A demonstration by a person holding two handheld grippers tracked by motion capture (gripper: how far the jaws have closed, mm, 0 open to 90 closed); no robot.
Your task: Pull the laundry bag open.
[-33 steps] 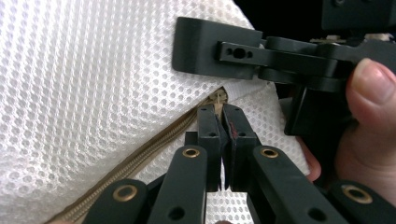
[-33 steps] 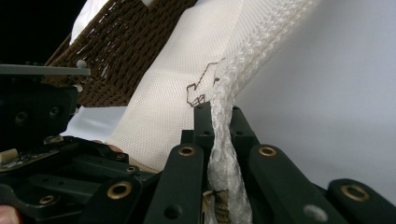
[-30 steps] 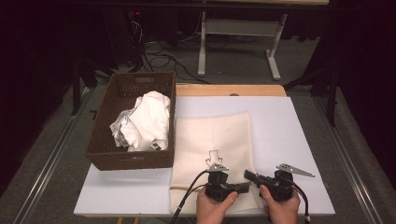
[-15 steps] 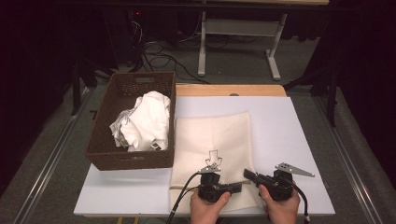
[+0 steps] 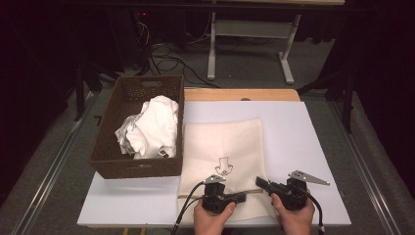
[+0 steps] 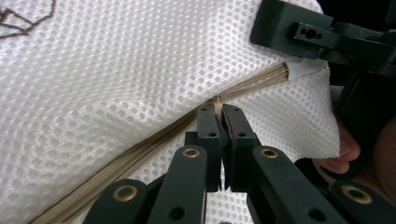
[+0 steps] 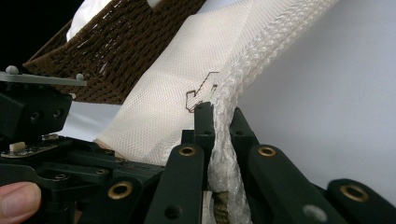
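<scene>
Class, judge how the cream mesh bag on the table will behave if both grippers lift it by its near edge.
The mesh bag probably flops and sags: its thin weave bunches in the right gripper. It seems light, lying flat. The left gripper pinches its drawstring, which may cinch.

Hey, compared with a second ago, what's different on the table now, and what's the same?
The left gripper slid back a little toward the person along the cream mesh bag; its shut jaws pinch the tan cord. The right gripper stayed put, clamped on the bag's edge. The bag, the wicker basket and the white cloth in it look unchanged.
</scene>
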